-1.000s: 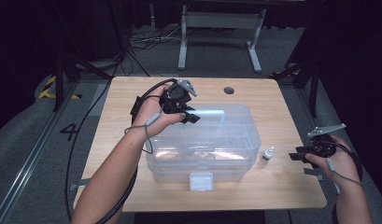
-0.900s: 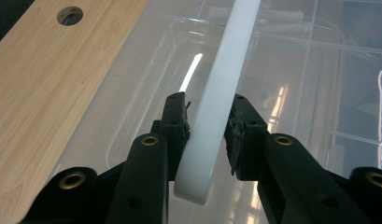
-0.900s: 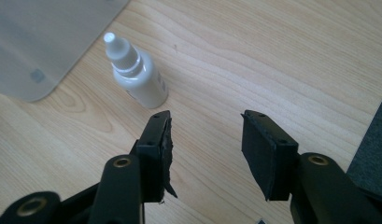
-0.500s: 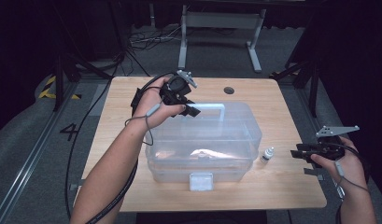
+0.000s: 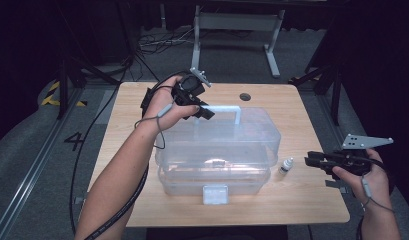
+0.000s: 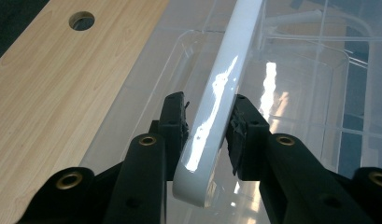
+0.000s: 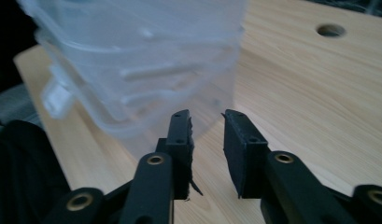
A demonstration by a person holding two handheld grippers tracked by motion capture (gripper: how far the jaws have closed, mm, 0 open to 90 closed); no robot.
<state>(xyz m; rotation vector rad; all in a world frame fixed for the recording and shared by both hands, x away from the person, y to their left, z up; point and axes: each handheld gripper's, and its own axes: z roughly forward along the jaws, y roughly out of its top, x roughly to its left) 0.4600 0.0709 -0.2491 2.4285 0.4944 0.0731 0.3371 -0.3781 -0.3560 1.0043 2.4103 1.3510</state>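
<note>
**Left jaws on the handle of the clear box**

Nearest to us, the right hand point(image 5: 364, 172) rests over the table's right edge, palm inward, holding the right gripper point(image 5: 312, 160) level and aimed toward the box. In the right gripper view its two black jaws stand a little apart with nothing between them — bare wood grain shows through the gap. Just beyond their tips stands a small white-capped bottle point(image 5: 286, 165), near the box's right end.

The clear plastic box point(image 5: 217, 150) sits mid-table: rounded corners, glossy see-through walls, a pale square latch point(image 5: 215, 194) on its near face.

Farther off, our left forearm stretches diagonally across the box's left side, wrist bent, hand wrapped over the left gripper point(image 5: 204, 112). Its jaws pinch the white handle point(image 6: 216, 107) — a smooth, shiny bar — near its curved end, one pad on each side.

The table point(image 5: 132, 100) is pale wood laminate with a round hole point(image 5: 245, 96) at the back.
</note>
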